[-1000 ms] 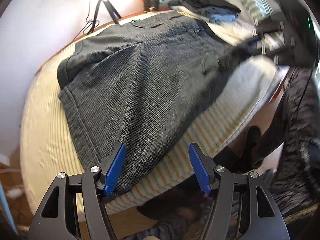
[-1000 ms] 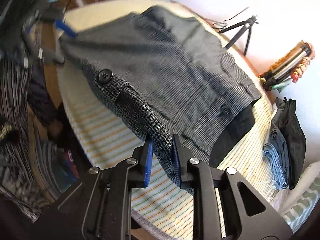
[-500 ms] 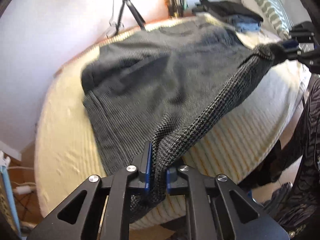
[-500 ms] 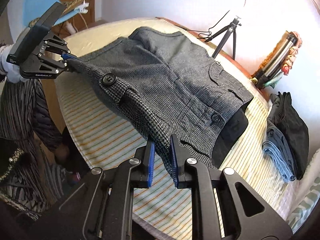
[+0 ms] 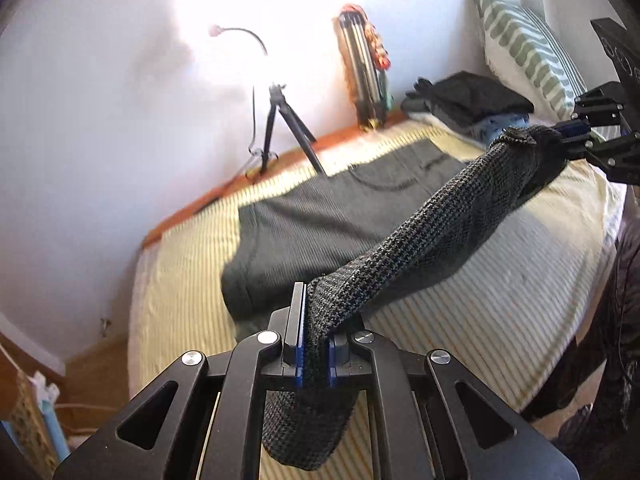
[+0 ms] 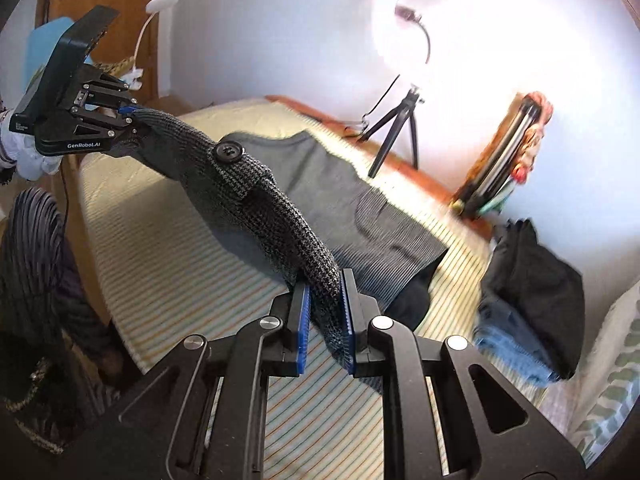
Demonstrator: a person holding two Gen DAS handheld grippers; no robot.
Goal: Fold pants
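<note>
Overhead, one pair of pants (image 5: 452, 216) is held taut above the bed (image 5: 500, 300), clamped by two grippers.

Each end of the lifted edge is pinched: the left gripper (image 5: 314, 344) near, the right gripper (image 6: 324, 320) far right; the rest lies on the striped sheet. One tripod (image 5: 280, 128) stands at the white wall. One clothes stack (image 6: 528, 296) and one pillow (image 5: 528, 52) are seen. A door (image 6: 100, 8) is shown only in the right view.

Home bedroom: striped bed (image 5: 500, 280), patterned pillow (image 5: 528, 56), folded clothes pile (image 6: 532, 292), wooden door (image 6: 120, 8).
</note>
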